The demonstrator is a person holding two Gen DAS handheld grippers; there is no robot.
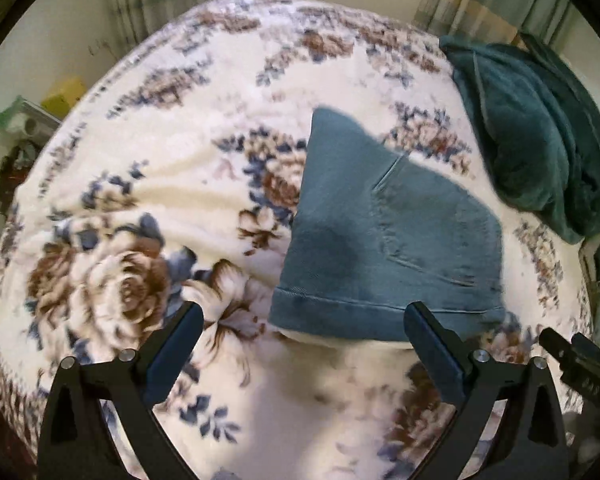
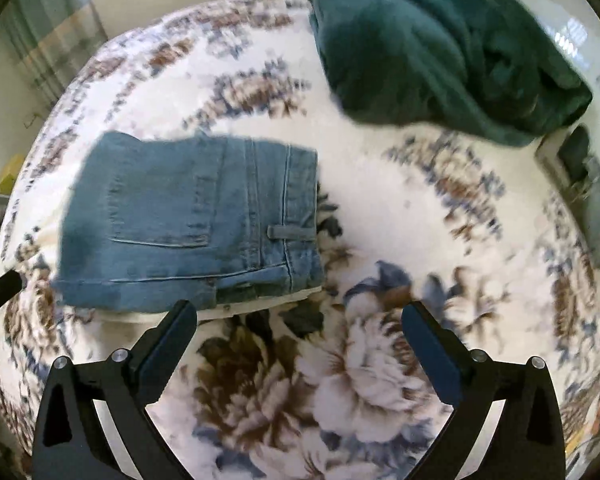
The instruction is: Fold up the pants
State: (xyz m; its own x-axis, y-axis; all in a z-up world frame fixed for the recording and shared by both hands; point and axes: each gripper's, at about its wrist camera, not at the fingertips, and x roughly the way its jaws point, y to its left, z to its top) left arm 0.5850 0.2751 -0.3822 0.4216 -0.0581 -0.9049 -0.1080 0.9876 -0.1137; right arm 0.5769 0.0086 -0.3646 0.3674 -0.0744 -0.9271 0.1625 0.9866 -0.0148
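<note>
Now, through my left wrist view, the left claw [image 1: 303, 344] gapes wide, holding nothing, jeans [image 1: 384, 236] folded on the bed [image 1: 148, 168] just ahead. Right wrist view: right claw [image 2: 300, 340] likewise spread, jeans [image 2: 188, 220] ahead-left, green blanket [image 2: 432, 48] beyond.

The pants [image 2: 188, 220] were matt blue denim, the floral blanket [image 2: 380, 200] soft plush, the green throw [image 2: 440, 52] fleecy, and both grippers' fingers [image 1: 172, 356] matt black plastic.
</note>
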